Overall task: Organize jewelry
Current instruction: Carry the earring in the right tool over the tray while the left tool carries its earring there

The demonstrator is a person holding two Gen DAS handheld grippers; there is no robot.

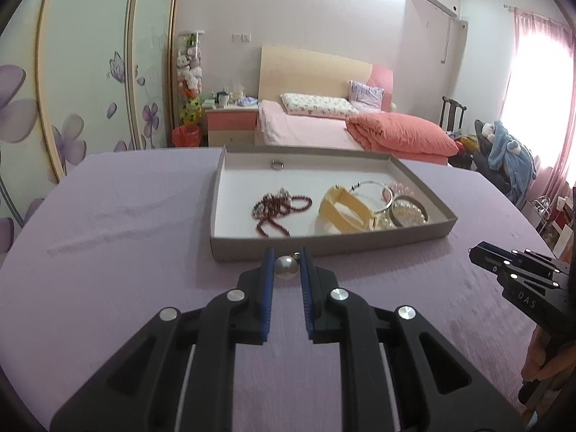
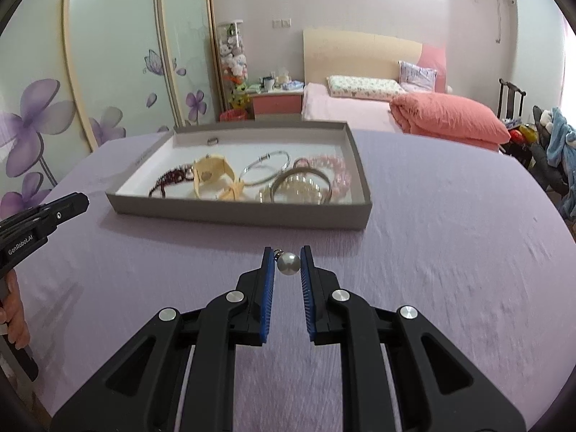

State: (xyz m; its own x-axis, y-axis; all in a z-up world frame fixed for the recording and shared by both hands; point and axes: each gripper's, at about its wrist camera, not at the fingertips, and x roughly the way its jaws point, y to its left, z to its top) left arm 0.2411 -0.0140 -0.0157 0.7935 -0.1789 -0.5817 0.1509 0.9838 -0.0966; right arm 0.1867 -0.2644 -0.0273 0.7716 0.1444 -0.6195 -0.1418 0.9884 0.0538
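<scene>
A shallow grey tray stands on the purple tablecloth. It holds a dark red bead necklace, a cream band, a silver bangle, pearl bracelets, a pink bead bracelet and a small ring. My left gripper is shut on a pearl earring, just before the tray's near wall. My right gripper is shut on a second pearl earring, short of the tray's near right corner. Each gripper shows in the other's view.
The purple-clothed table fills the foreground. Behind it are a pink bed, a nightstand, a red bin and floral wardrobe doors. A chair with clothes stands at the right by the window.
</scene>
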